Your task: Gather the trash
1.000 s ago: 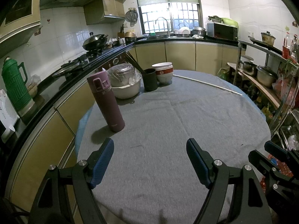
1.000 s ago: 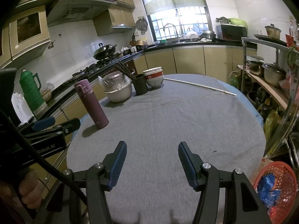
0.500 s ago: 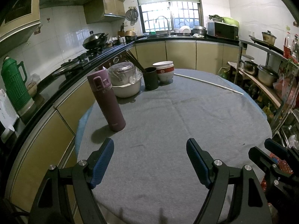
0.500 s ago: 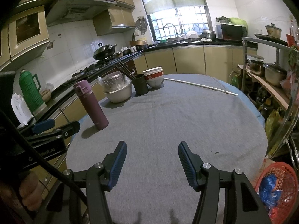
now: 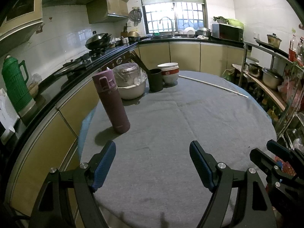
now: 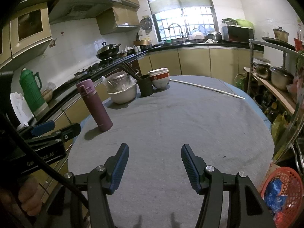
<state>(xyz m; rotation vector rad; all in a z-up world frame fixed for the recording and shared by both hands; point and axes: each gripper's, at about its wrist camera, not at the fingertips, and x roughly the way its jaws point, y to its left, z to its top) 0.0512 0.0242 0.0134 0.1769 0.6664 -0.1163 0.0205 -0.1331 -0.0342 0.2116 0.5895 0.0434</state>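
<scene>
Grey woven cloth covers the round bench (image 5: 190, 114), its far left edge crowded with a tall matte purple flask (image 5: 112, 102), a pale rounded pot (image 5: 131, 87) under crinkled film, a dark cylindrical cup (image 5: 155, 79) and stacked glazed bowls (image 5: 170, 73). Trash, crumpled blue plastic (image 6: 275, 190), sits in the red mesh basket (image 6: 288, 178) low at near right. Both left gripper (image 5: 152, 163) and right gripper (image 6: 154, 166) hover spread, ribbed blue pads pinching nothing.

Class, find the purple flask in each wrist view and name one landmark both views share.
Left wrist: the purple flask stands upright, left of centre, on the grey cloth.
Right wrist: the flask stands upright, further left, mid-height.
Shared landmark: the dark cup holding chopsticks, beside the stacked bowls.
</scene>
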